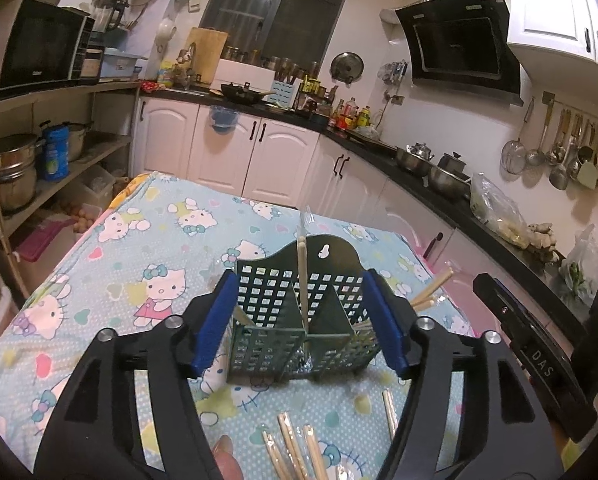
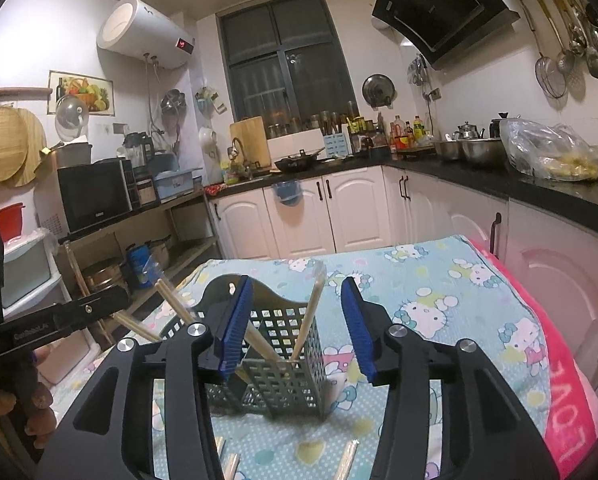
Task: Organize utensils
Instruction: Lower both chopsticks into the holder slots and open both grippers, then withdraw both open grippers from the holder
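Chopsticks [image 1: 295, 454] lie on the table [image 1: 99, 288] near me; some stand in the green basket [image 1: 299, 320]. My left hand-held gripper [image 1: 299, 336] and right hand-held gripper [image 2: 299, 332] are wide, holding nothing. Next I should pick one up.

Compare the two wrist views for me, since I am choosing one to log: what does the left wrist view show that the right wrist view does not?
Only the left wrist view shows four wrapped chopstick pairs lying together on the cloth, with the left gripper open around the holder. Only the right wrist view shows the water heater and the open right gripper. Both show the green utensil holder with chopsticks standing inside, on the Hello Kitty tablecloth.
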